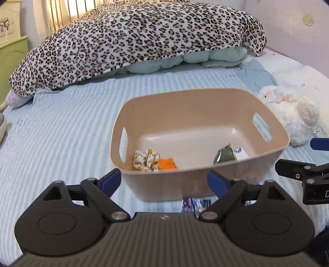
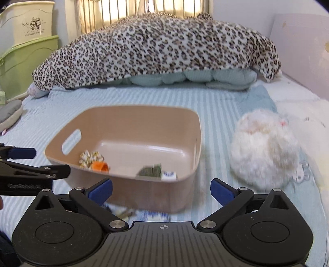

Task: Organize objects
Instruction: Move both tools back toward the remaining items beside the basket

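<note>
1. We work over a bed point(image 1: 61, 127) with a pale blue striped cover; at twelve o'clock lies a leopard-print blanket point(image 1: 139, 41) heaped over a pale green quilt point(image 1: 185, 59).
2. Behind the bed we see curtains point(image 2: 123, 14), and at ten o'clock a green bin point(image 2: 22, 59) with a cream bin point(image 2: 26, 22) on top.
3. A tan basket point(image 1: 205, 106) with handle slots sits on the cover straight ahead. In it lie a floral scrunchie point(image 1: 145, 160) touching an orange piece point(image 1: 167, 163) at the near left, and a dark green packet point(image 1: 225, 156) beside a white item point(image 1: 241, 154) at the near right.
4. A white plush toy point(image 2: 265, 150) rests on the bed at two o'clock from the basket.
5. Our left gripper point(image 1: 164, 182) is spread wide, grasping nothing, just before the basket's near wall.
6. Our right gripper point(image 2: 161, 191) is likewise released and empty.
7. Only the left view shows a printed packet point(image 1: 195, 204) under the basket's near edge; the right view shows blurred things there that we cannot tell apart.
8. Only the right view shows a grey cushion point(image 2: 10, 115) at nine o'clock.
</note>
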`<move>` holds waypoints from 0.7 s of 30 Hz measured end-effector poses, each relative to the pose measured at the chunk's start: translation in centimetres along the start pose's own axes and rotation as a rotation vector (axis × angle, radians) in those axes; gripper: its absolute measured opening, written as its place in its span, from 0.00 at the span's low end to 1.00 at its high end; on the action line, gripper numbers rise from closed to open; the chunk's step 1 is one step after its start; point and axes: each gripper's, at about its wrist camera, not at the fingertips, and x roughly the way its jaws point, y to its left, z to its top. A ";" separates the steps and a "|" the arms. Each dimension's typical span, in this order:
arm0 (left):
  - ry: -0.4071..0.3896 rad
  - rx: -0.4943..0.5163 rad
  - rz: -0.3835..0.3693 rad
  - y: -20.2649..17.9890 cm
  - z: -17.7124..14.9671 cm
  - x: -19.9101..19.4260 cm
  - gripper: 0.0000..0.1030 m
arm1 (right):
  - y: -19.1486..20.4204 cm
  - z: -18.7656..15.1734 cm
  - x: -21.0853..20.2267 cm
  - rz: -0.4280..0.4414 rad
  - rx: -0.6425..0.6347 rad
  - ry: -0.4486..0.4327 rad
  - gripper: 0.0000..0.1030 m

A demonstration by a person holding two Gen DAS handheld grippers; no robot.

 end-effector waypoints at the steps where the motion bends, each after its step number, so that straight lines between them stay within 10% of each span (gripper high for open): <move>1: 0.008 -0.001 -0.005 0.0 -0.4 0.0 0.91 | -0.1 -0.4 0.0 0.001 0.007 0.011 1.00; 21: 0.231 -0.051 -0.055 -1.4 -7.2 3.8 0.91 | 0.4 -7.1 2.6 -0.049 0.001 0.169 1.00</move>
